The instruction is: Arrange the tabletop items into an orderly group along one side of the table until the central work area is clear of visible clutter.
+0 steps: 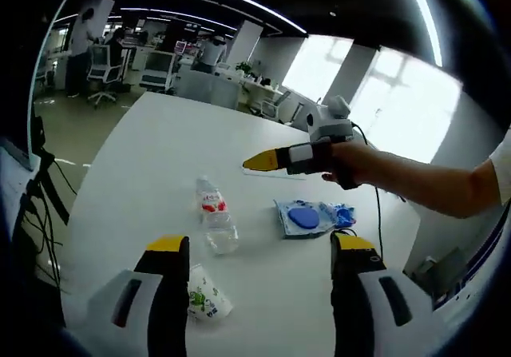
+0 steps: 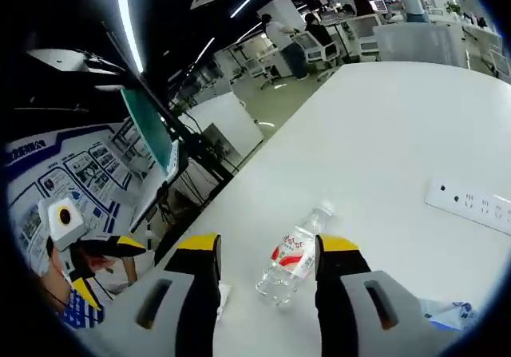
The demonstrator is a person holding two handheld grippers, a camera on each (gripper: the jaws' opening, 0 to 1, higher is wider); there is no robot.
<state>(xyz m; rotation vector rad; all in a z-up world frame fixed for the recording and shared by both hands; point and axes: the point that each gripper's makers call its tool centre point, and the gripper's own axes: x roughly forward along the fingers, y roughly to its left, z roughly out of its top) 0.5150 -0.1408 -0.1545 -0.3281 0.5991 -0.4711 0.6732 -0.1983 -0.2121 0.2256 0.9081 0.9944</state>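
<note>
Both grippers' fingers spread, grasping nothing: left gripper (image 1: 261,249), right gripper (image 2: 267,249) above bottle (image 2: 292,257).

Open office, bright windows (image 1: 415,93)

- The left gripper (image 1: 259,257) is held low in the left gripper view, its two yellow-tipped jaws spread wide apart.
- The right gripper (image 2: 267,257) is likewise held with its jaws parted.
- In the left gripper view, the right gripper is seen from the side, gripped by the person's right hand (image 1: 354,163), the bare forearm (image 1: 435,185) extended from the right.
</note>
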